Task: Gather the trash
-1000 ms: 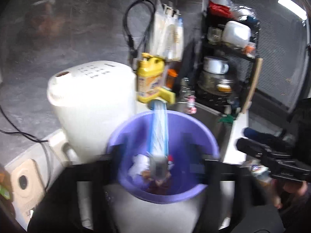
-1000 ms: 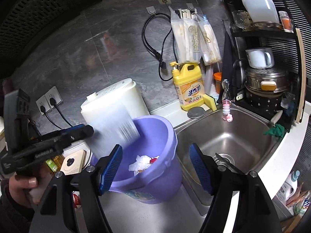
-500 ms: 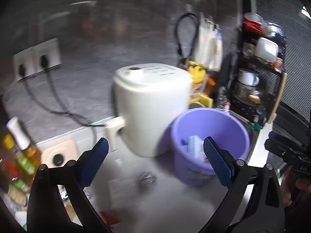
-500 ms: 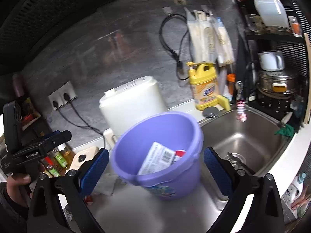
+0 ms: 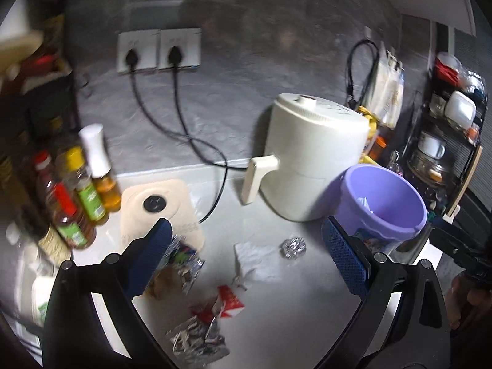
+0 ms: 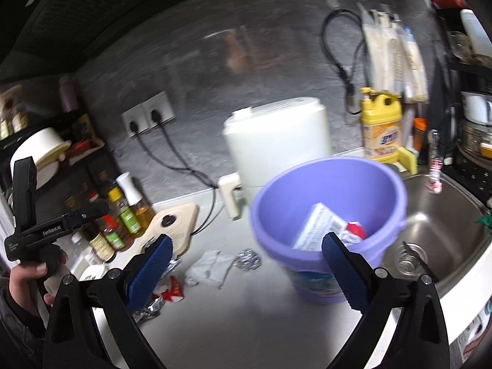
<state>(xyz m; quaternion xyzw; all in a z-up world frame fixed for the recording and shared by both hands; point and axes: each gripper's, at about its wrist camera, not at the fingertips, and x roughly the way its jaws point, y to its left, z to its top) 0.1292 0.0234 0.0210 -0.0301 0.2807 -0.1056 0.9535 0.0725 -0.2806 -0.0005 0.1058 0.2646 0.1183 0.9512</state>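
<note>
Left wrist: left gripper (image 5: 250,252) tilts down over scraps (jaws wide, just opened, empty).

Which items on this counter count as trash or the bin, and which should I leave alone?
For the job:
- purple bucket, already holding wrappers
- foil ball
- crumpled white paper
- red-and-white wrapper
- silver foil wrapper
- snack bag

Leave alone:
- white appliance
- sauce bottles
- cutting board
- yellow detergent bottle
- sink
</note>
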